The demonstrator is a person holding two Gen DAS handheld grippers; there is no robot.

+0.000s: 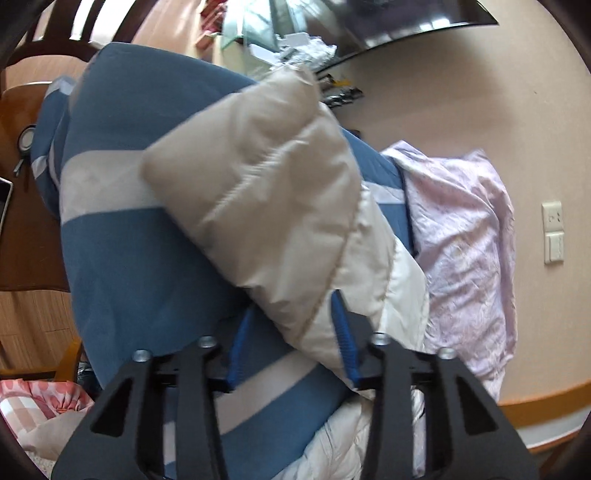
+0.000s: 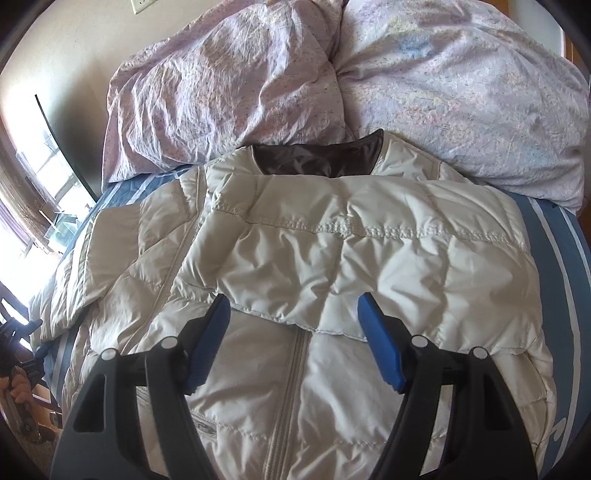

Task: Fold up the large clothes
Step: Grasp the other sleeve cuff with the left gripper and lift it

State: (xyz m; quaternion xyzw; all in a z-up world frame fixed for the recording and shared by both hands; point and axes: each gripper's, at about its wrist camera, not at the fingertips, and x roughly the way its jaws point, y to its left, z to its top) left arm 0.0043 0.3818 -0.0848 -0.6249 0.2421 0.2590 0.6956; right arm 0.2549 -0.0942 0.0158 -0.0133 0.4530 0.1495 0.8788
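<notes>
Closest in on the left wrist view, the left gripper [image 1: 293, 332] has its blue pads squeezed onto a sleeve [image 1: 255, 192] of the white puffer jacket [image 2: 332, 280], lifting it up off the bed. The fabric bunches between the fingers, so the actual pinch point is hidden, and the sleeve's far end is motion-blurred.

On the right wrist view, the right gripper [image 2: 293, 332] hovers with its fingers spread wide apart, nothing between them, right over the jacket's front. The jacket lies flat on the blue-and-white striped bedspread [image 2: 561, 273], zipper [image 2: 291, 387] running up the middle, one sleeve already folded across the chest. A dark lining shows at the collar [image 2: 317, 158]. There's a small pocket pull or tag near the lower left of the zipper, too small to read.

Farther back, two lilac crumpled pillows [image 2: 229, 99] sit touching the collar end. In the left view, beyond the bedspread, there's a wall switch plate [image 1: 553, 230] on the right, and a cluttered glass-topped surface [image 1: 258, 33] at the far end, contents too blurry to name. A pink checked cloth [image 1: 33, 402] is cut off at the near left corner.
</notes>
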